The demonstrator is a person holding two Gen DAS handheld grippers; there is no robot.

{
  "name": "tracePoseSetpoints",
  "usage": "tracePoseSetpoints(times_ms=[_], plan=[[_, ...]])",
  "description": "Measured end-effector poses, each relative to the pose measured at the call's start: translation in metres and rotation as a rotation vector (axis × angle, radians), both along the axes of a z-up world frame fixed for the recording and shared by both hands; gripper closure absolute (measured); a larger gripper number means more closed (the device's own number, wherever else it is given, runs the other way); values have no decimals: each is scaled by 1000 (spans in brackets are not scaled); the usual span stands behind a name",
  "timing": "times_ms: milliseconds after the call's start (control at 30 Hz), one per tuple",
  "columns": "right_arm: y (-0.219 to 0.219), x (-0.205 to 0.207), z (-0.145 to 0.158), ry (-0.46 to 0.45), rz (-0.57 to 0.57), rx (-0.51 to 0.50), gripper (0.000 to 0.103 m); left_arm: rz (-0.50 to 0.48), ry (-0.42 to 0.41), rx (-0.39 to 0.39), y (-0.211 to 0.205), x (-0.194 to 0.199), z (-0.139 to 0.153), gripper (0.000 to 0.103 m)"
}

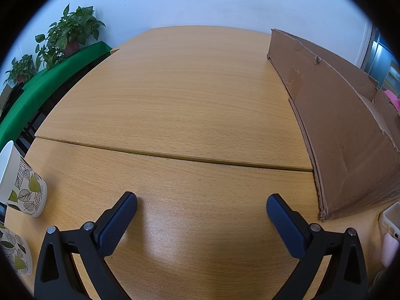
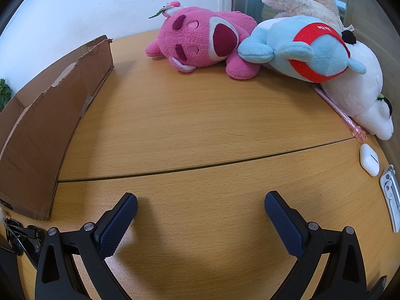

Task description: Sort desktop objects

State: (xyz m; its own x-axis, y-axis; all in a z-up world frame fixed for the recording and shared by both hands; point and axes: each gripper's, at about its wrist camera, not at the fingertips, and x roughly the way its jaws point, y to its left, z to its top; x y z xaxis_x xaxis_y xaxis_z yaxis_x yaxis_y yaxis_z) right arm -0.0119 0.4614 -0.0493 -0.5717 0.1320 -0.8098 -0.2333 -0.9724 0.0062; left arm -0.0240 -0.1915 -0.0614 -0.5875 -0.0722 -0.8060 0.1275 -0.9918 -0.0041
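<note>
On the desk, nothing is yet held: left gripper (image 1: 201, 206) and right gripper (image 2: 200, 206) are both spread wide. Sorting appears unstarted; the pink plush (image 2: 200, 41) likely must be reached first, for the cardboard box (image 2: 47, 115).

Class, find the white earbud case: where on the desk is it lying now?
In the right wrist view the white earbud case lies at the desk's far right edge, just beyond the pink pen's tip.

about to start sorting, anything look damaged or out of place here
The cardboard box has a ragged, torn top edge. A pink pen lies half tucked under the white plush. Nothing looks spilled.
</note>
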Motion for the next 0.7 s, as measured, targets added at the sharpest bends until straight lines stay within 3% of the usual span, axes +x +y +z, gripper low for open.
tracePoseSetpoints(times_ms=[467, 567, 700], plan=[[-3, 3, 4, -1, -37, -1, 0, 0, 0, 0, 0, 0, 0, 0], [-9, 16, 3, -19, -67, -6, 0, 2, 0, 0, 1, 0, 0, 0], [-28, 49, 2, -36, -20, -9, 0, 12, 1, -1, 2, 1, 2, 0]])
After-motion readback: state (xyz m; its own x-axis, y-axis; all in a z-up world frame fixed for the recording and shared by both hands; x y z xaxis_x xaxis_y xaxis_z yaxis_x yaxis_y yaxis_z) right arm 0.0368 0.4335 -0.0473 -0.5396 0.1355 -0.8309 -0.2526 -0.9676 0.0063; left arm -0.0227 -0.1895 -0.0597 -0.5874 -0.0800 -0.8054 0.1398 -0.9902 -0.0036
